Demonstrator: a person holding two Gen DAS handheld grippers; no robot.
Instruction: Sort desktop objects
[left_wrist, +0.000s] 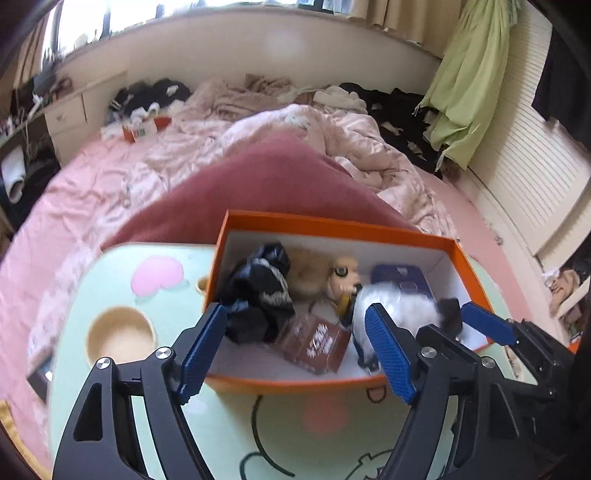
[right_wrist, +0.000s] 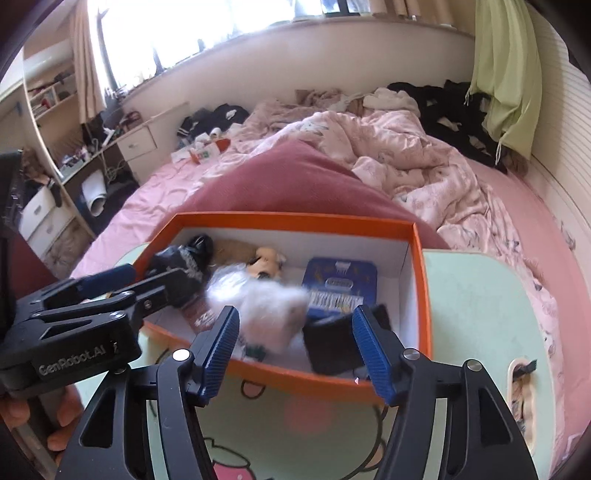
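- An orange box (left_wrist: 332, 225) with a white inside is seen on a pale green counter (left_wrist: 92, 280) printed with cartoon shapes; the counter stands over a pink bed (left_wrist: 74, 192).
- Inside the box, a crumpled black bag (left_wrist: 258, 295) is found at its left end, with a tan plush dog (left_wrist: 321, 273) just beside it toward the far wall.
- A blue tin (right_wrist: 340, 284) is laid flat near the box's far right corner.
- A brown packet (left_wrist: 317, 343) is propped near the box's front wall, left of centre.
- A white fluffy bundle (right_wrist: 266, 310), blurred, is seen in the middle of the box, and a black wallet (right_wrist: 332, 347) is seen to its right near the front wall; whether either rests on the box floor cannot be told.
- The left hand-held gripper (left_wrist: 299, 350) is held over the box's front wall with its jaws spread apart and nothing between the pads.
- The right hand-held gripper (right_wrist: 295, 354) is likewise held at the front wall, jaws parted; the wallet shows between the blue pads (right_wrist: 373, 350), but no pressing on it is seen.
- A dark red pillow (right_wrist: 295, 184) is seen right behind the box.
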